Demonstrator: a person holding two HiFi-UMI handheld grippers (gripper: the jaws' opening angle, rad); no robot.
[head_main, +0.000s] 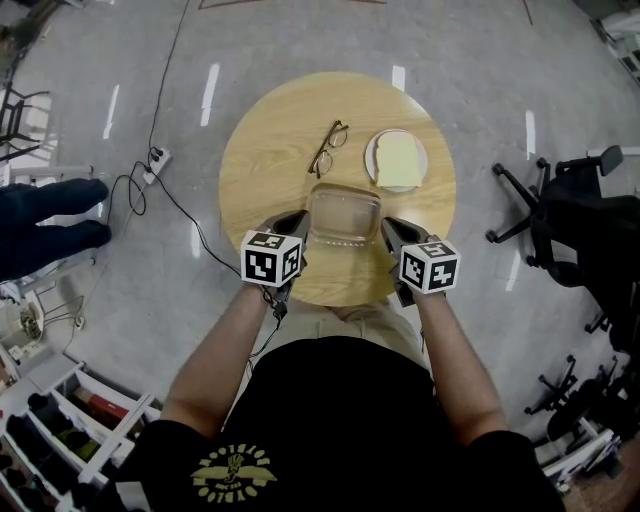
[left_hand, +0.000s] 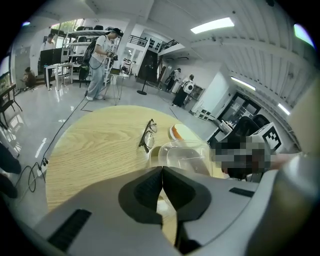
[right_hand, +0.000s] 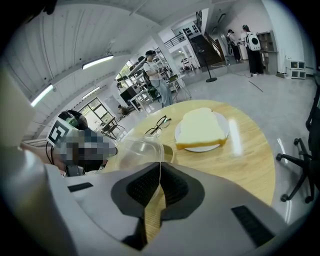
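Note:
A clear plastic lidded container (head_main: 345, 215) sits near the front of the round wooden table (head_main: 265, 160). My left gripper (head_main: 299, 224) is at the container's left edge, jaws pressed together. The container (left_hand: 186, 157) stands right behind the pads, and I see nothing between them. My right gripper (head_main: 389, 231) is at the container's right edge. It is shut, with a thin sliver of the container's (right_hand: 140, 150) clear rim showing between its pads. Beyond lie a slice of bread (head_main: 398, 158) on a white plate (head_main: 372, 158) and a pair of glasses (head_main: 328, 147).
Power cords and a power strip (head_main: 156, 157) lie on the floor to the left. Office chairs (head_main: 575, 215) stand to the right and white shelving (head_main: 70, 420) at the lower left. People stand in the room's background (left_hand: 100, 60).

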